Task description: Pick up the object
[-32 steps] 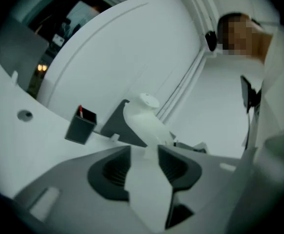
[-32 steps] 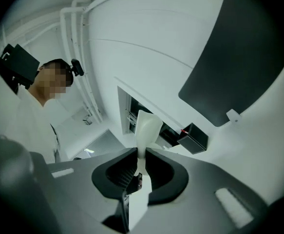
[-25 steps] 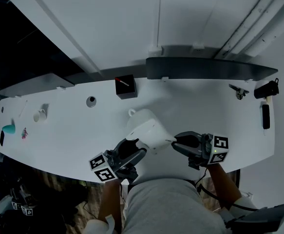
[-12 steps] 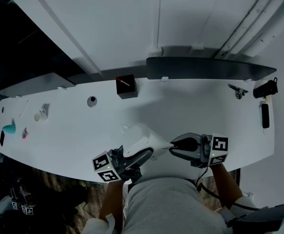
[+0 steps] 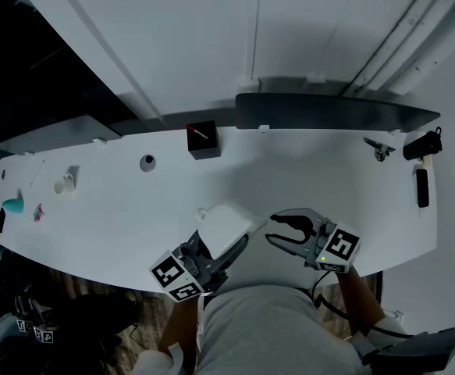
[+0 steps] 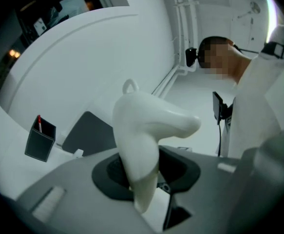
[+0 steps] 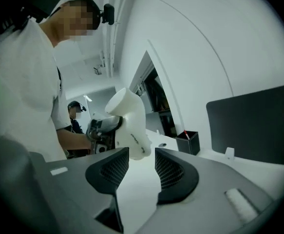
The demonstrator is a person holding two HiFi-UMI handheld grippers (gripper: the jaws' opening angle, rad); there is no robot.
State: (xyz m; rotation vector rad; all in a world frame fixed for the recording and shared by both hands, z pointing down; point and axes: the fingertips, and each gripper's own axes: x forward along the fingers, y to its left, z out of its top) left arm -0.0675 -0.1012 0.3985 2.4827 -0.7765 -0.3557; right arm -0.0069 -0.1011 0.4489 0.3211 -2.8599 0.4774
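The white object (image 5: 223, 226) is at the near edge of the table (image 5: 328, 186), in front of the person, and it stands between the jaws of the left gripper (image 5: 221, 247); these jaws are closing and both pads already touch its narrow lower end. In the left gripper view its long axis rises up out of the jaws, and the thicker head bends over to the right. The right gripper (image 5: 272, 230) is just beside it, on its right; its jaws are opening wide and there is nothing between them. In the right gripper view the object lies just ahead of the tips, a little to the left. I judge that the left gripper alone now carries it, so the lift depends on this grip on the thin end.
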